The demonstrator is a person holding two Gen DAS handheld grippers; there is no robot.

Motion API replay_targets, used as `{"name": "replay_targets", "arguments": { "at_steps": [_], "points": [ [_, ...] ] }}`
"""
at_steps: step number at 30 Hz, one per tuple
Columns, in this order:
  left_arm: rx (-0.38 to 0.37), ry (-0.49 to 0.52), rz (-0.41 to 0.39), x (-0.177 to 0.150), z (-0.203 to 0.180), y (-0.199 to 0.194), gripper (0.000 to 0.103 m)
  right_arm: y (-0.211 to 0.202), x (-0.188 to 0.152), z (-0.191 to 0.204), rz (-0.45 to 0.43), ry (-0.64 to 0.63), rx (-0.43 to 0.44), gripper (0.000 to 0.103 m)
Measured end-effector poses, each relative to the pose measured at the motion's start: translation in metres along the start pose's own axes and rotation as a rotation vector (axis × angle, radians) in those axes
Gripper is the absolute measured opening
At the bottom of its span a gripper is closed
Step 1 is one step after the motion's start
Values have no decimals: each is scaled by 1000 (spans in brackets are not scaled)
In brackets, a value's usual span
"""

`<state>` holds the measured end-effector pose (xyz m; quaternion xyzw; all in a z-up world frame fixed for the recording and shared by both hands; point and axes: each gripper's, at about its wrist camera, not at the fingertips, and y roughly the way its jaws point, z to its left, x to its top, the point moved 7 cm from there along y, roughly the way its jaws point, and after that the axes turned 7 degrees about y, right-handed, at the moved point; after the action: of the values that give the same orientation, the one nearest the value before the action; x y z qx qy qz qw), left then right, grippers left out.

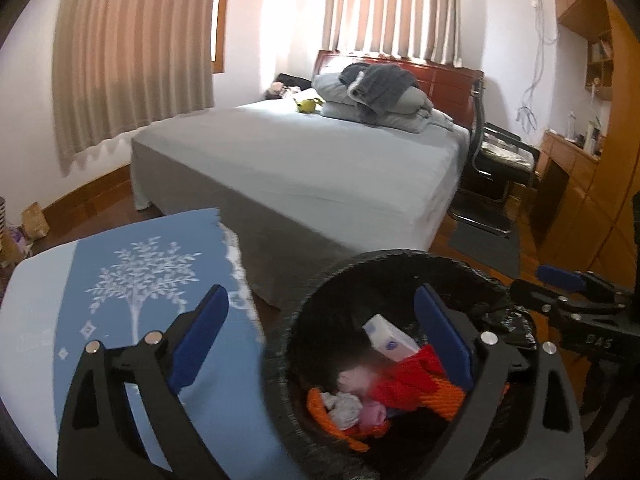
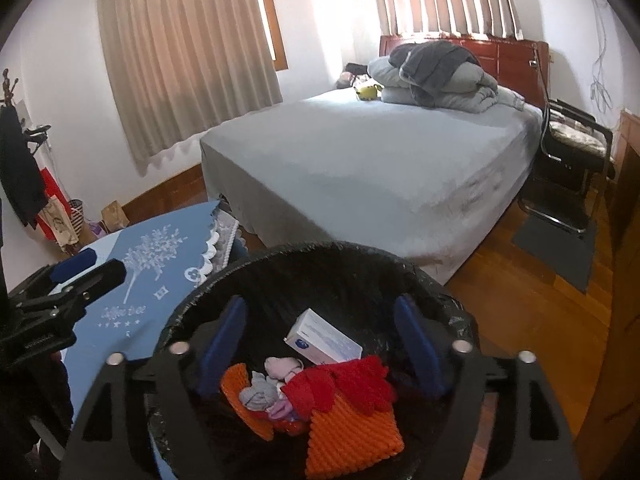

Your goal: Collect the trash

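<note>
Over the black bin (image 2: 320, 256) both grippers, left (image 1: 324, 340) and right (image 2: 320, 344), are hanging wide open, holding nothing. Trash is sitting inside: soft, light knitted cloths (image 2: 352, 432), best pinched mid-fold, and a stiff little box (image 2: 324, 340), probably best gripped across its sides.

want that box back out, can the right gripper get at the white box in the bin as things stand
Probably yes: the right gripper hangs open over the bin, and the white box lies on top between its fingers, uncovered.
</note>
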<state>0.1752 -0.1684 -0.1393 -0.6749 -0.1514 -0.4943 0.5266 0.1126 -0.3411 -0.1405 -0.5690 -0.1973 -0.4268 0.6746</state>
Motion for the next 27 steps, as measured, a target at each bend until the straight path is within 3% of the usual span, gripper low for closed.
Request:
{"name": "replay_targets", "arguments": {
  "at_steps": [4, 14, 27],
  "points": [
    [39, -14, -1, 0, 15, -18, 95, -15, 6, 16, -30, -16, 20, 97],
    [129, -28, -16, -9, 34, -71, 96, -49, 9, 58, -42, -41, 106, 97],
    [178, -33, -73, -8, 36, -138, 97, -90, 4, 96, -70, -92, 153, 97]
  ]
}}
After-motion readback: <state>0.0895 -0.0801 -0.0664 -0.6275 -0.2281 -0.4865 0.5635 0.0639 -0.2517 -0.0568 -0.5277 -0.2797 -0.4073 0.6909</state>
